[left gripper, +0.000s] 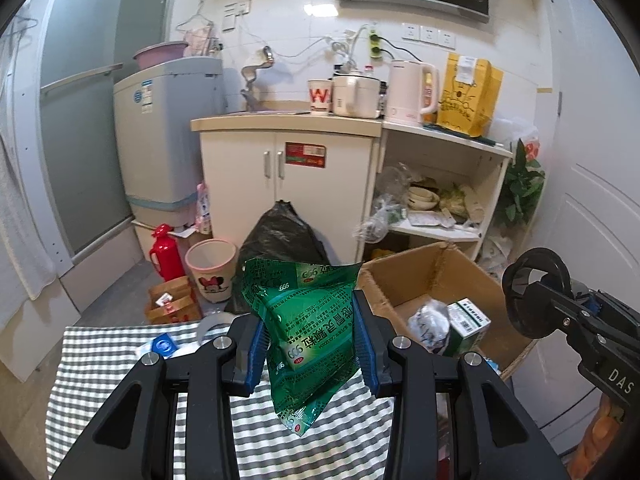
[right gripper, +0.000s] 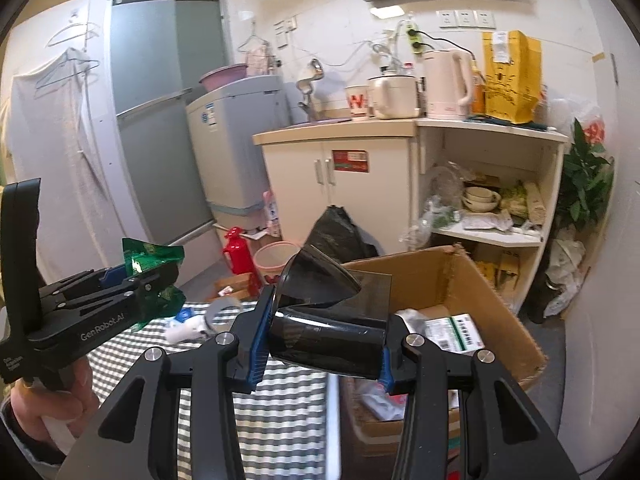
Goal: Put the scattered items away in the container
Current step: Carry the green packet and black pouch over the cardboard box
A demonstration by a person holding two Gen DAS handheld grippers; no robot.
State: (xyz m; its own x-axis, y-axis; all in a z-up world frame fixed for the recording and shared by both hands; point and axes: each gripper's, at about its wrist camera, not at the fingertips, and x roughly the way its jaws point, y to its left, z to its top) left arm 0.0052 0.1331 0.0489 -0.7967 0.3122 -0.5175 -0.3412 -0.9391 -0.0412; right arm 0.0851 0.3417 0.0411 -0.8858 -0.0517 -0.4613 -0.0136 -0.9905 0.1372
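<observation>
Starting at the far left, a hand (right gripper: 44, 408) grips the handle of the left claw (left gripper: 310, 344), and that claw is clamped on a green sachet pack (left gripper: 308, 320), its blue pads pressed to both sides, the crinkled pack hanging upright above the checked cloth (left gripper: 132, 364) that covers the worktop. Down on that cloth, just ahead of the left claw, lie a blue-and-white packet (left gripper: 162, 346) and a curved grey strip (right gripper: 218, 310), loose and apart from the pack. Moving to the middle, the right claw (right gripper: 326, 344) is clamped on a dark smoky plastic piece (right gripper: 324, 320), a rounded tinted shell with a pointed flap sticking up, held at the near edge of the cardboard box (right gripper: 492, 292). Over to the right, the box sits open beside the worktop, flaps up, and inside it rest a green-and-white medicine carton (left gripper: 466, 326) and a crumpled clear wrapper (left gripper: 430, 324) touching each other. Behind it all stand a black rubbish bag (left gripper: 280, 236), a pink bin (left gripper: 210, 270) and a red flask (left gripper: 166, 252) on the floor by the white cabinet (left gripper: 288, 184).
</observation>
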